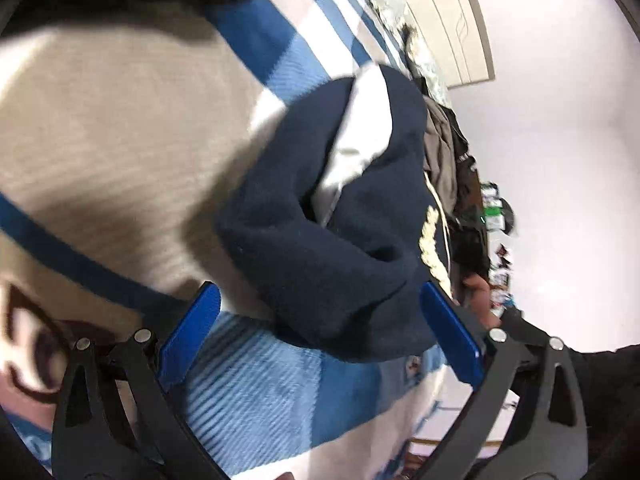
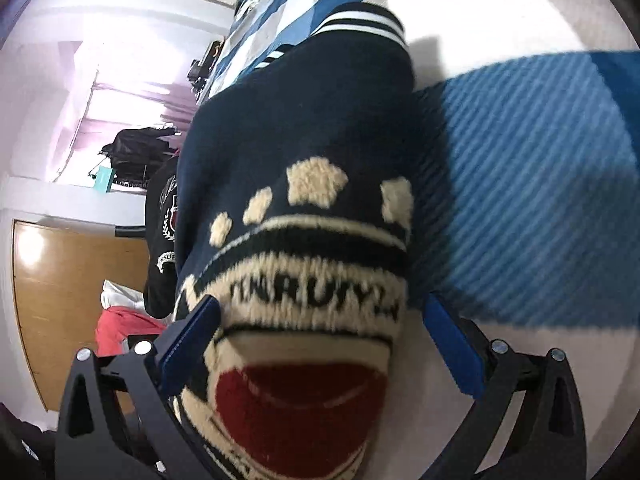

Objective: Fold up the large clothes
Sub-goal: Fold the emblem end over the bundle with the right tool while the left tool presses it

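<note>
A navy varsity jacket lies bunched on a blue, white and beige checked bedspread point(image 1: 256, 392). In the left wrist view its navy folds point(image 1: 332, 264) and a white lining strip point(image 1: 360, 136) lie between the fingers of my left gripper point(image 1: 320, 328), which stands wide open. In the right wrist view the jacket's cream and red fuzzy emblem point(image 2: 304, 320) fills the gap of my right gripper point(image 2: 320, 340), also open, with both blue pads apart from the cloth edges. The striped cuff point(image 2: 360, 20) lies farther off.
More dark and grey clothes point(image 1: 444, 152) are piled at the bed's far edge. A black printed garment point(image 2: 164, 240), a red cloth point(image 2: 124, 332) and a wooden door point(image 2: 68, 288) are at the left of the right wrist view. The bedspread point(image 2: 540, 184) extends right.
</note>
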A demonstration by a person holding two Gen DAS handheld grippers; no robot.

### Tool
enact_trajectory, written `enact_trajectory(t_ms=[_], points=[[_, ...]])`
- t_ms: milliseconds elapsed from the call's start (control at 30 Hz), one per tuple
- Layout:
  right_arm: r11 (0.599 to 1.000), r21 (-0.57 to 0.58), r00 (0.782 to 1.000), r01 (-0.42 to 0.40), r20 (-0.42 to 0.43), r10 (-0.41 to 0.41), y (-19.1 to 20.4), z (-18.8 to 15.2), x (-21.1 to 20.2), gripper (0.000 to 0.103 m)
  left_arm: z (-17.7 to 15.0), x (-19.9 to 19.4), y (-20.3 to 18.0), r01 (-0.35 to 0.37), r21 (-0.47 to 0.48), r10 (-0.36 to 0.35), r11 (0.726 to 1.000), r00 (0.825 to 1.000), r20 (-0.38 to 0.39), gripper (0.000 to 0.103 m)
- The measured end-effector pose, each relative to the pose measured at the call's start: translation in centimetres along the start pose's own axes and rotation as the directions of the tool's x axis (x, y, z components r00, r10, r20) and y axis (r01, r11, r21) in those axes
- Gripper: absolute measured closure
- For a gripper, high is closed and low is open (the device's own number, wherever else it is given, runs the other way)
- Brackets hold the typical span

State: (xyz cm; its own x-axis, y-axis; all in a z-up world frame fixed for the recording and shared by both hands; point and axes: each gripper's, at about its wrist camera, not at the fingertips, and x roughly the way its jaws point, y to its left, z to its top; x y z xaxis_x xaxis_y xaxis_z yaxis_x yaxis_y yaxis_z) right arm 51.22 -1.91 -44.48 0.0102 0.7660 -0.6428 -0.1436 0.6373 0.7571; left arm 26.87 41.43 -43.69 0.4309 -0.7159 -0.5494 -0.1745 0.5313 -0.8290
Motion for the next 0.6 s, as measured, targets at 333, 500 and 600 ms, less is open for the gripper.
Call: enact_trajectory(t_ms=[333,500,600], points=[[0.999,-0.014,0.997,-0.044,-0.069,0.042,0.9,2.5,2.6,0.004,1.2,6.7,0.0,0.110,-0.067,-0.112,0.992,0.993,-0.030,0.005],[1.000,-0.012,0.995,-0.013,-0.103,0.012,1.4,2.8,4.5,0.004,0.7,8.9,-1.2,0.015,-0.015,-0.015,1.000,0.999,-0.044,0.005],[0.999,-0.010,0.990,0.049,-0.129,-0.050,1.9,3.4,5.7,0.004,0.7,9.6,-1.7,-0.005,-0.032,0.004,0.999,0.999,-0.034,0.006]])
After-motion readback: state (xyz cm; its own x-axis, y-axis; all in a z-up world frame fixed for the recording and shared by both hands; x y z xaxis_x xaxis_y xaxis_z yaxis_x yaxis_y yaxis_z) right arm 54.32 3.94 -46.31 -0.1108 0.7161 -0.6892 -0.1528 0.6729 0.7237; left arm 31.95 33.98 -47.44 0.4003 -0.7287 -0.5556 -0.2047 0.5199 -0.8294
